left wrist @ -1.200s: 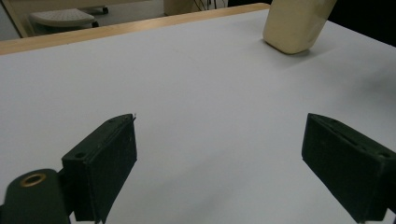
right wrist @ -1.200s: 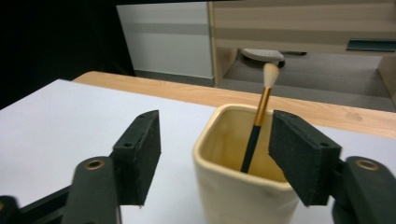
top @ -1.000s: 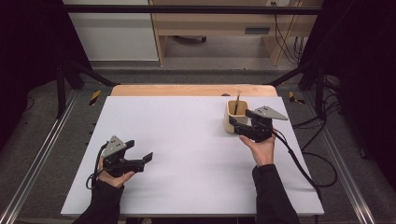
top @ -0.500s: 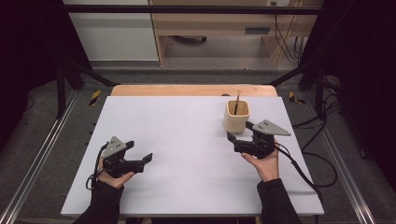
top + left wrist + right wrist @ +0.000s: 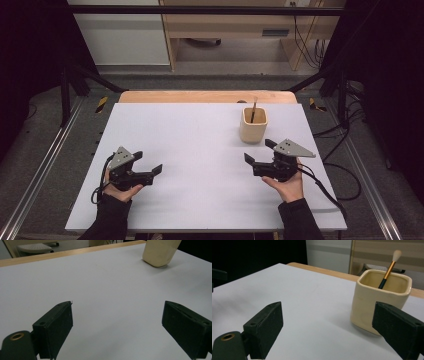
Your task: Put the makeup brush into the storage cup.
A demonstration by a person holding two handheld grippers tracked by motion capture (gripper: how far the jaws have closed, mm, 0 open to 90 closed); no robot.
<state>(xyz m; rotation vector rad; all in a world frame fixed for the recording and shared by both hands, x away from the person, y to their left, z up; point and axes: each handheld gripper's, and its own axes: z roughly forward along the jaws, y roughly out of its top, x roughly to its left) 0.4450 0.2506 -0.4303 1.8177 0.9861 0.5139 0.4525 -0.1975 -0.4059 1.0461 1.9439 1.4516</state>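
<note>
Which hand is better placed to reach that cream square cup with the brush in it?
The right: its gripper sits just beside the cream square ceramic cup, open. The left gripper is far across the white table.

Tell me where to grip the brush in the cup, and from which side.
Grip the brush on its gold stem just below the tuft, coming from above. Its lower end sits inside the cup, whose walls block a side approach; only the leaning upper stem stands clear of the rim.

- Left gripper [image 5: 150,170]: held low at near left, jaws spread, nothing between.
- Right gripper [image 5: 260,151]: near right, jaws just opened wide, empty.
</note>
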